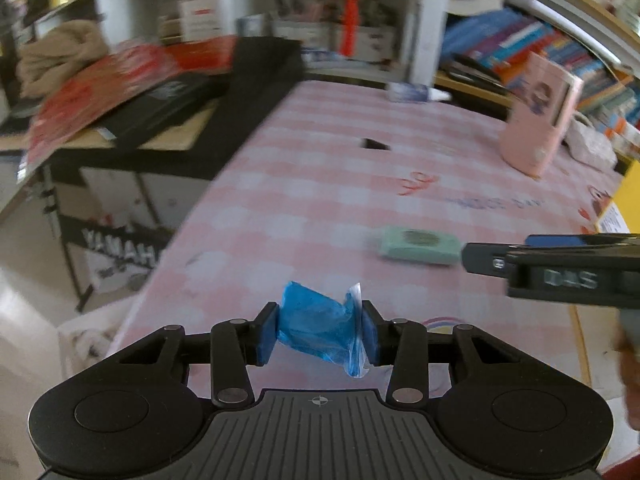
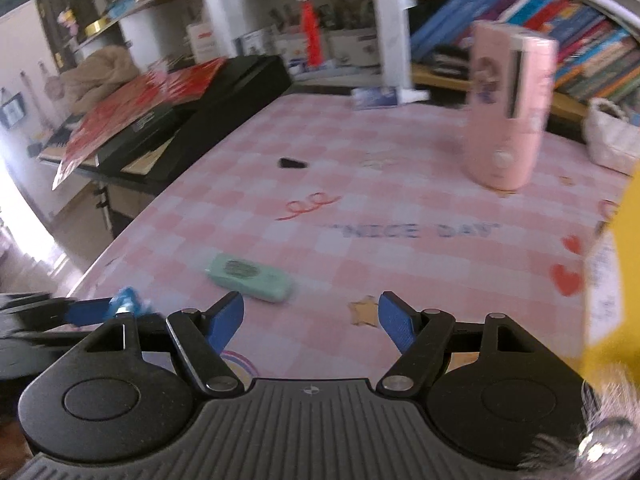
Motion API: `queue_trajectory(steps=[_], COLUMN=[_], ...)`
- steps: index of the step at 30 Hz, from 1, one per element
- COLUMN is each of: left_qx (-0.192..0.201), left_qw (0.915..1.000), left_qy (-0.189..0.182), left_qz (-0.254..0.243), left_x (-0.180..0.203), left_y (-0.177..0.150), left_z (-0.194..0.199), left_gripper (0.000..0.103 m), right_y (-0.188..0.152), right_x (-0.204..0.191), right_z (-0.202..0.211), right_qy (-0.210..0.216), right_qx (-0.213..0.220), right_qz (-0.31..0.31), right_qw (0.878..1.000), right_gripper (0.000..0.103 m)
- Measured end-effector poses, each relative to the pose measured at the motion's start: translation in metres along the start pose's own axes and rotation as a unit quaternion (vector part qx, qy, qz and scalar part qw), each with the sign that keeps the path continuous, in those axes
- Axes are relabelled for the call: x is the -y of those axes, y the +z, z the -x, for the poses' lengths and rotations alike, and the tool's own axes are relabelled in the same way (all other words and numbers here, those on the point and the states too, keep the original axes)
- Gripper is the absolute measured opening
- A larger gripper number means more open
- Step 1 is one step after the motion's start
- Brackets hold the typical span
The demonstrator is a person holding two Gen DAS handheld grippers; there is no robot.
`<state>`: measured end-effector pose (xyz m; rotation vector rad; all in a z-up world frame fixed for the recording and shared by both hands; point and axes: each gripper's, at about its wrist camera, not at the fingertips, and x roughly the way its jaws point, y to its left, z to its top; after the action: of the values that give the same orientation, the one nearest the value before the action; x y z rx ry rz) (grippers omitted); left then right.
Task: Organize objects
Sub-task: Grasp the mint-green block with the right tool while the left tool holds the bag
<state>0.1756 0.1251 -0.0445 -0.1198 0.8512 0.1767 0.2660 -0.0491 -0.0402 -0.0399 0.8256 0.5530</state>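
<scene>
My left gripper (image 1: 319, 330) is shut on a crumpled blue plastic packet (image 1: 320, 330), squeezed between both blue pads above the near edge of the pink checked tablecloth (image 1: 320, 184). A mint-green flat case (image 1: 418, 246) lies on the cloth ahead and to the right. My right gripper (image 2: 310, 320) stands open with nothing between its fingers, hovering just short of the mint-green case (image 2: 250, 278). In the right wrist view the left gripper's finger with the blue packet (image 2: 128, 300) shows at the far left. The right gripper's finger (image 1: 532, 264) enters the left wrist view from the right.
A pink upright bottle-shaped case (image 2: 508, 108) stands at the back right. A small black piece (image 2: 294, 163) lies mid-table and a white-blue tube (image 1: 416, 93) at the far edge. A yellow box (image 2: 616, 280) sits at the right, a white woven basket (image 2: 612, 140) beyond. Bookshelves lie behind, a black keyboard (image 1: 192, 96) with red papers to the left.
</scene>
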Motion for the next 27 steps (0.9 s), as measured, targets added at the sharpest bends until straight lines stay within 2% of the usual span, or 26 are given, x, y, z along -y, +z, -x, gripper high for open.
queue_trajectory(steps=[6,10,14,17,20,23,27], left_qx=[0.003,0.002,0.003,0.0,0.0,0.001,0.003], left_qw=[0.9991,0.9979,0.9974,0.9972,0.9972,0.9972,0.9973], left_qy=[0.037,0.056,0.067,0.07,0.07,0.069,0.067], left_qz=[0.02,0.031,0.028,0.027,0.028,0.029,0.03], left_x=[-0.026,-0.037,-0.042,-0.044,-0.045,-0.045,-0.045], left_y=[-0.005,-0.009,-0.012,-0.014,-0.016,-0.016,-0.017], left_z=[0.02,0.03,0.035,0.038,0.039,0.04,0.041], left_gripper=[0.04,0.04,0.04,0.04,0.04,0.04,0.04], right_y=[0.004,0.002,0.004,0.005,0.003,-0.002,0.0], right_x=[-0.032,-0.044,-0.055,-0.062,-0.07,-0.071,-0.064], right_z=[-0.032,-0.048,-0.058,-0.066,-0.072,-0.073,-0.075], right_qy=[0.025,0.002,-0.024,-0.036,-0.054,-0.067,-0.055], right_qx=[-0.024,-0.031,-0.01,0.001,0.006,0.013,0.014], right_qz=[-0.011,-0.019,-0.008,0.003,0.042,0.065,0.068], right_qw=[0.999,0.999,1.0,0.999,0.998,0.996,0.996], right_gripper=[0.071,0.071,0.071,0.073,0.073,0.081,0.084])
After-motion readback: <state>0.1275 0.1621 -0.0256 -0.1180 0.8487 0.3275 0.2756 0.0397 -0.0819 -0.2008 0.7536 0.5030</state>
